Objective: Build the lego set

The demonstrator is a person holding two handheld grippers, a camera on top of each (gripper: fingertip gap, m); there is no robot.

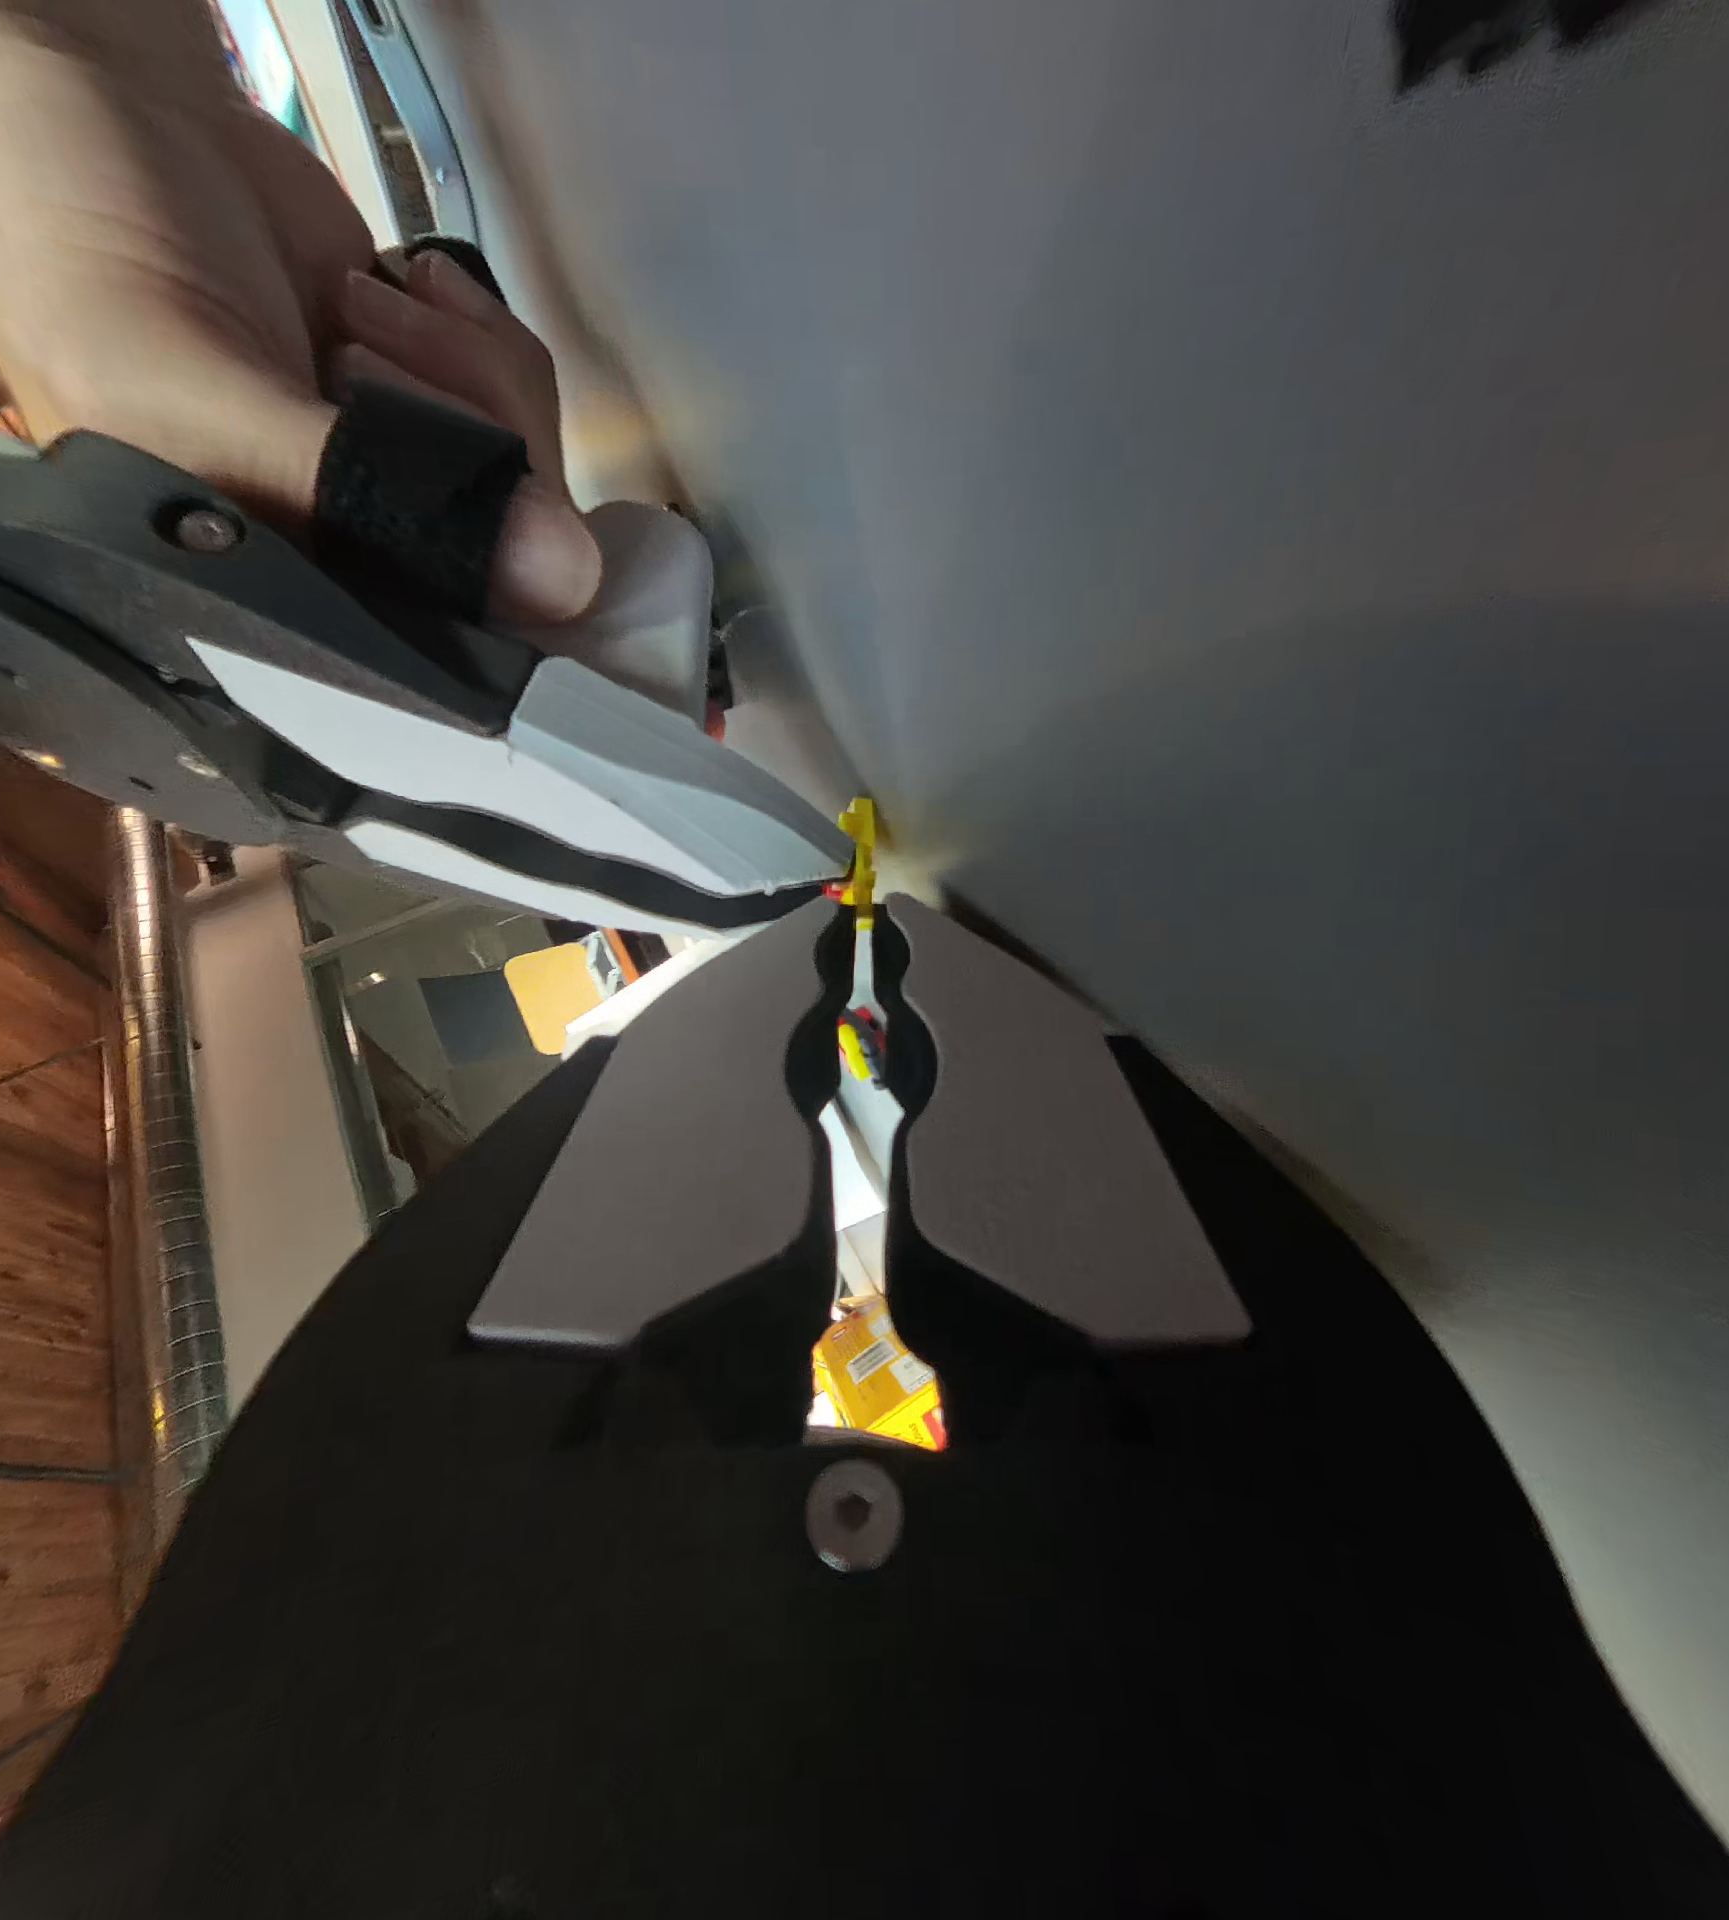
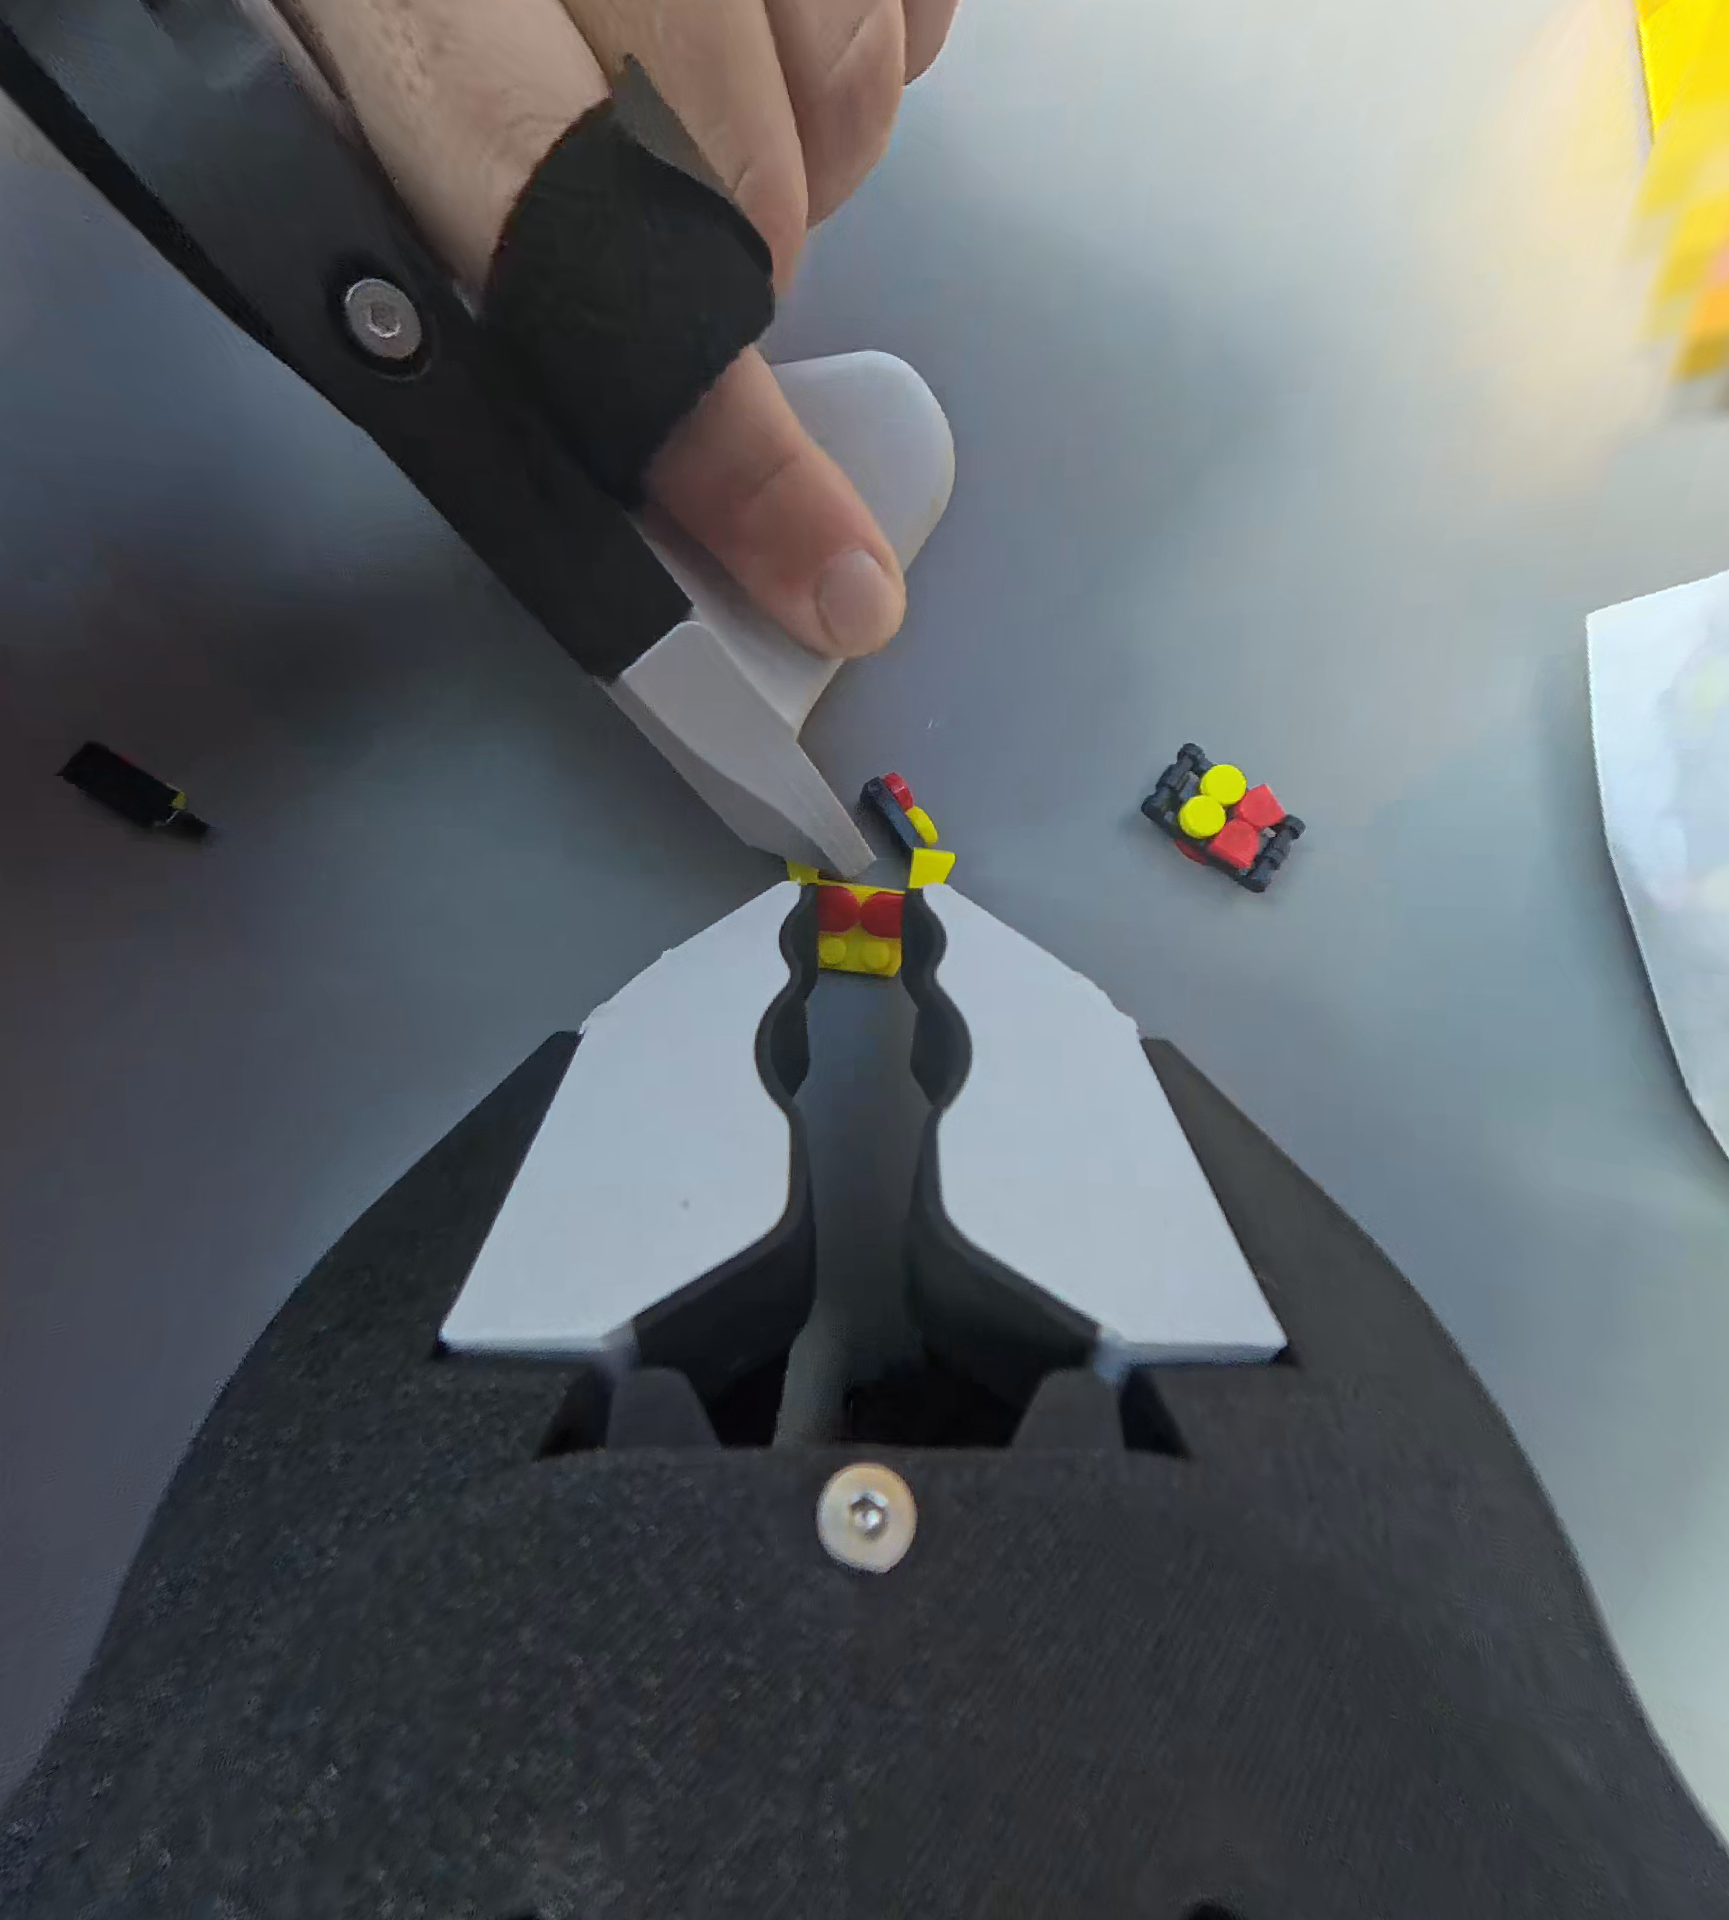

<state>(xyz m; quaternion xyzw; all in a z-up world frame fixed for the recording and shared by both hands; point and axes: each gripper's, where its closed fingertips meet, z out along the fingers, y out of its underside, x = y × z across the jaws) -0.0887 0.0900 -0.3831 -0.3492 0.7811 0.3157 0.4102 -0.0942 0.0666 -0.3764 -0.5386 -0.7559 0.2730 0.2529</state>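
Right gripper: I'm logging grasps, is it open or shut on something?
Shut on the yellow and red lego piece: the right gripper has a fingertip pressed against each side of it.

Grey tabletop (image 2: 1255, 416). The brick cluster (image 2: 858, 935) at mid-frame is yellow with red studs; the small car (image 2: 1224, 821) at right is red, yellow and black. White paper (image 2: 1722, 831) at right edge.
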